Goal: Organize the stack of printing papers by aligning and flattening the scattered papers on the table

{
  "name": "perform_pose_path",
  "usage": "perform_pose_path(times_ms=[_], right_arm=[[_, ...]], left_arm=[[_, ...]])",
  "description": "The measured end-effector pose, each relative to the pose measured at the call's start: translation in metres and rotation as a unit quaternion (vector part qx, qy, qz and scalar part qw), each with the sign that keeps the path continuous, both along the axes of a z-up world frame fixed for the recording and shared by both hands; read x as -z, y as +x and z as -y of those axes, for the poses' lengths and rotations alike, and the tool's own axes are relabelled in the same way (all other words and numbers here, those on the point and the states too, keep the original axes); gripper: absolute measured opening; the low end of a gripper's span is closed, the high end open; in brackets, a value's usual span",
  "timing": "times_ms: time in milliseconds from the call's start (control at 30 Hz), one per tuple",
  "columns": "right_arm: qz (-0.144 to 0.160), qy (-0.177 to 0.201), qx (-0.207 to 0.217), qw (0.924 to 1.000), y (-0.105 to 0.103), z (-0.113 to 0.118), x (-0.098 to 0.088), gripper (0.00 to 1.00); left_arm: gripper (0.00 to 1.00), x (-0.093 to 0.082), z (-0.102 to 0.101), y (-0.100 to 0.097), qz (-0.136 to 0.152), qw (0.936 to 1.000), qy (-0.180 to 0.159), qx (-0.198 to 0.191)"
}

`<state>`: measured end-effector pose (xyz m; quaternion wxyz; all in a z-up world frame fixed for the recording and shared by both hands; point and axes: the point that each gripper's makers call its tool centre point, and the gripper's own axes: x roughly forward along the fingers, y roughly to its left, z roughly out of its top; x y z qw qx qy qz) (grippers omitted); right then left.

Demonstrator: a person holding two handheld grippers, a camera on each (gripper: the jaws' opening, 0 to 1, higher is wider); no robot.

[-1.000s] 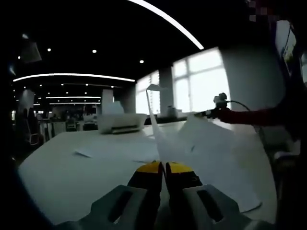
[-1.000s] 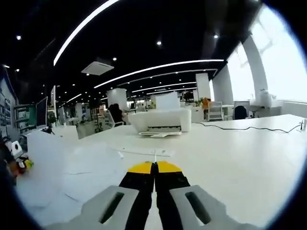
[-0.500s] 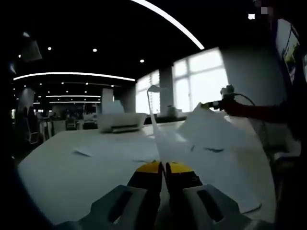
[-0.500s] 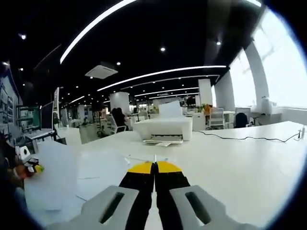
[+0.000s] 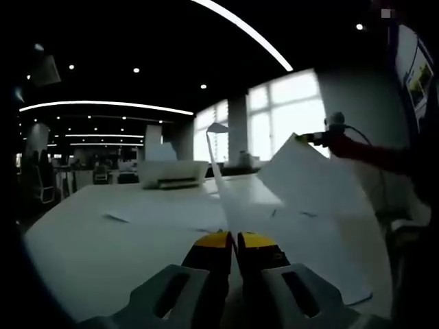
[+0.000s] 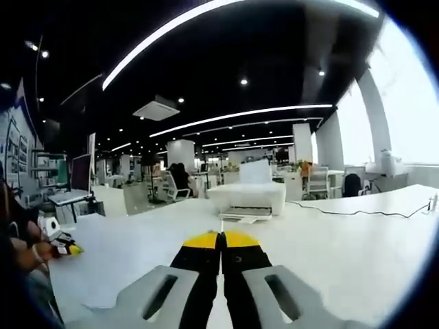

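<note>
In the left gripper view, the left gripper [image 5: 236, 240] stood at the bottom centre with its yellow-tipped jaws pressed together on a thin sheet of paper [image 5: 218, 175], which rose upright and bent toward the upper centre of the frame. At the right of this view the right gripper [image 5: 334, 130] held up 1 large sheet [image 5: 309, 181] by its top corner, with the lower part hanging toward the desk [image 5: 116, 240]. More papers [image 5: 329, 253] lay flat at the lower right, and 1 small sheet [image 5: 118, 218] lay apart at the left. A printer [image 5: 171, 175] stood behind them.

In the right gripper view, the right gripper's jaws were closed at the bottom centre; they probably pinched the paper edge, but the sheet was too thin to see there.

The papers looked light, floppy and easy to crease. Taking hold near a corner or edge seemed best, with a gentle pinch.
</note>
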<state>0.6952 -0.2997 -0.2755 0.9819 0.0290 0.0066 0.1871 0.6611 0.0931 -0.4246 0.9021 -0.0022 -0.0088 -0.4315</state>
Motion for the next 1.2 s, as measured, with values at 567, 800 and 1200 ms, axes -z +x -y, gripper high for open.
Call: perform_pose_path(times_ms=[567,800,1200], right_arm=[[0.013,-0.012,-0.037,0.9992,-0.027,-0.045,-0.015,0.00],[0.025,-0.027,-0.058,0.9977,-0.036,-0.067,-0.031,0.00],[0.061,-0.045,-0.095,0.9926,-0.069,-0.108,-0.076,0.00]], left_arm=[[0.08,-0.002,-0.001,0.000,-0.007,0.9999,-0.014,0.003],[0.08,-0.002,-0.001,0.002,-0.008,0.9999,-0.014,0.001],[0.08,-0.002,-0.001,0.002,-0.008,0.9998,-0.017,0.002]])
